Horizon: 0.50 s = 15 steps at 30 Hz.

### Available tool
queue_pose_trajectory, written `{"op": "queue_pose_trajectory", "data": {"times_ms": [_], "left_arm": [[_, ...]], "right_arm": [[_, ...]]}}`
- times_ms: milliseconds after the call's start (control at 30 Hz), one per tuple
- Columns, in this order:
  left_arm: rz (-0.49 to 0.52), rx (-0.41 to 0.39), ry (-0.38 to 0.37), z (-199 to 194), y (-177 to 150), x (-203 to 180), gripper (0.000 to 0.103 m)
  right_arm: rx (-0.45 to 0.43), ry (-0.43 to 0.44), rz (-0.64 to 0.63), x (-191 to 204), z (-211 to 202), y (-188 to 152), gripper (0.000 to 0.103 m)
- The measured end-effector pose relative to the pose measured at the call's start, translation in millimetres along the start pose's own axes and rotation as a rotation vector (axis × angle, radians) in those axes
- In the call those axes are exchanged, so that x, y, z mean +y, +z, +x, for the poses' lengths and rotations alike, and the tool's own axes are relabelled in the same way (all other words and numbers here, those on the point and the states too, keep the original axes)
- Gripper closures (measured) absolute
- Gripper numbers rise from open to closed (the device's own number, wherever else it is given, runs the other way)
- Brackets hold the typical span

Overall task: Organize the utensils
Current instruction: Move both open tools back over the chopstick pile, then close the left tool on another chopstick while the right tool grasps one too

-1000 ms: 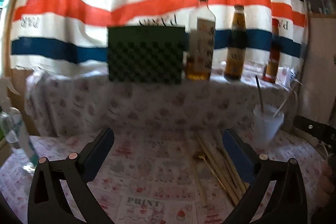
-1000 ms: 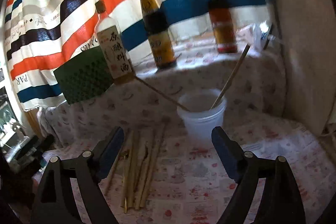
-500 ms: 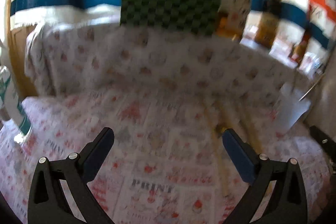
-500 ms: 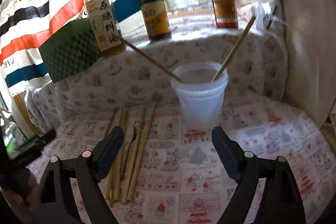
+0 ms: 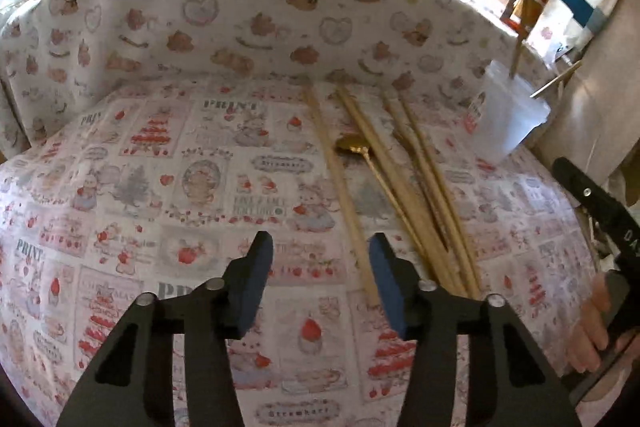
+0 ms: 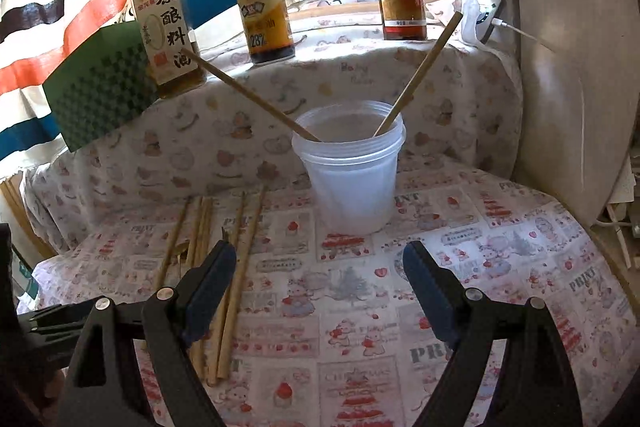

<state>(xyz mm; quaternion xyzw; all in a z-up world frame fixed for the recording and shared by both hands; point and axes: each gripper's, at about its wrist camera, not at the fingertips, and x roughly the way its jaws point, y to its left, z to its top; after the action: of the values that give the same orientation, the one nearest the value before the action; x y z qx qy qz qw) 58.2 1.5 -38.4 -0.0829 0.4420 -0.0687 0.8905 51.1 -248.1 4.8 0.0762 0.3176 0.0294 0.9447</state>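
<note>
The left gripper (image 5: 320,277) has tipped down toward the tabletop (image 5: 160,187), its fingers closing, nothing gripped. Loose wooden chopsticks (image 5: 404,183) lie beside the translucent plastic cup (image 6: 352,179). The right gripper (image 6: 320,287) hovers wide and empty.

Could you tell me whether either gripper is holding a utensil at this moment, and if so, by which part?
Nothing is held. The left gripper is closing, a chopstick passing between its fingers untouched; the right gripper stands open and empty.
</note>
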Motion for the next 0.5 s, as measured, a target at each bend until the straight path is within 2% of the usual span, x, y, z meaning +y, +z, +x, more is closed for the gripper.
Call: {"op": "queue_pose_trajectory", "data": {"times_ms": [133,200,267,333,367,433,500], "left_arm": [[0.087,-0.004,-0.025,0.0,-1.1,-16.9,0.057],[0.144,-0.002,-0.011,1.3,-3.5,-29.7,0.057],[0.193,-0.008,0.045,2.6,-7.8,-39.8,0.057],[0.239,-0.03,0.185,3.6,-14.3,-47.7,0.06],[0.249,-0.033,0.187,2.6,-16.9,-50.2,0.06],[0.24,0.005,0.116,4.5,-17.5,-52.3,0.06],[0.218,0.043,0.099,7.9,-18.4,-48.0,0.061]], "right_arm": [[0.028,0.03,0.012,-1.5,1.8,0.5,0.016],[0.033,0.034,0.011,-0.3,2.3,-0.9,0.016],[0.031,0.029,-0.004,2.4,2.6,-2.0,0.016],[0.022,0.016,-0.022,5.3,1.6,-2.9,0.016],[0.017,0.012,-0.028,6.0,1.1,-3.2,0.016],[0.004,0.0,-0.041,7.6,-0.8,-3.6,0.016],[-0.013,-0.012,-0.054,9.1,-3.3,-3.3,0.016]]}}
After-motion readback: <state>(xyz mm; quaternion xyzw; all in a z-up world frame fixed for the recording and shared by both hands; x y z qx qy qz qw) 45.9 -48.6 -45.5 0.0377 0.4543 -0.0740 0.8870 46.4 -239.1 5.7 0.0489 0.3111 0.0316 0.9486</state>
